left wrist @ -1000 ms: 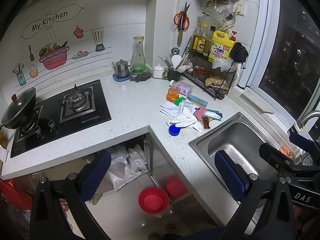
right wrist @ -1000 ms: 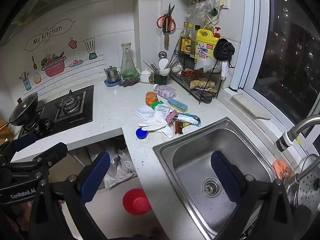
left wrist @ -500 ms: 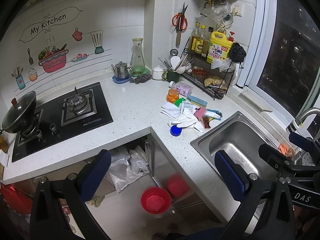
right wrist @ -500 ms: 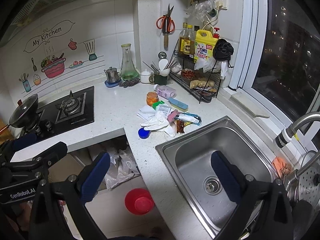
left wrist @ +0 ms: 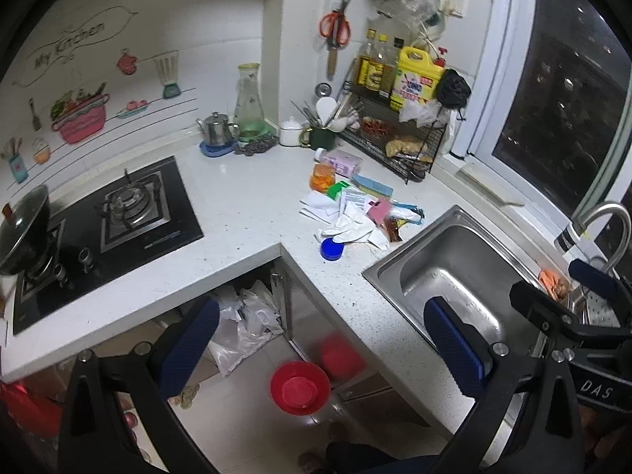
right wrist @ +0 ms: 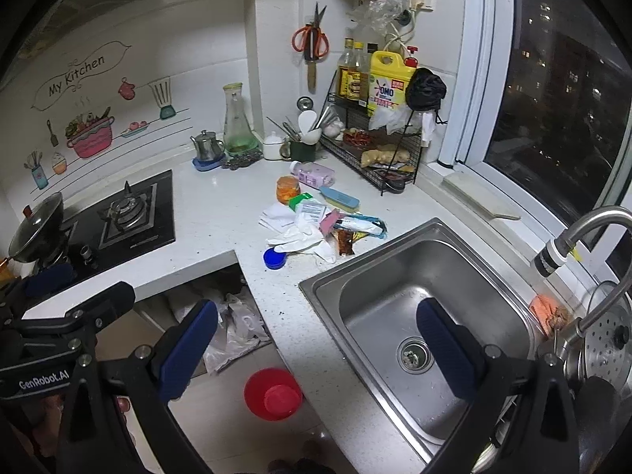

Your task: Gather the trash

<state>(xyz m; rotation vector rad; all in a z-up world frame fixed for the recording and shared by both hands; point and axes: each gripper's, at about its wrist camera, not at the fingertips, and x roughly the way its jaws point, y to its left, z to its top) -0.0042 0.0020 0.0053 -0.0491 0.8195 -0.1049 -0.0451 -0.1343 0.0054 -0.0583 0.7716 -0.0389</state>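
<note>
My left tongs [left wrist: 320,339] and right tongs [right wrist: 316,335] spread wide, empty, touching nothing; trash pile [right wrist: 316,225] lies across the table [right wrist: 221,213], long axis left-right.

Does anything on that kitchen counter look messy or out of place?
Yes. A heap of litter sits beside the steel sink: a limp white glove, crumpled wrappers, white paper scraps and a loose blue lid. A pale purple bottle lies toppled on its side behind it.

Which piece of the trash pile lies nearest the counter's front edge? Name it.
The blue round lid. It sits in front of the white glove, closer to the edge than the wrappers behind.
</note>
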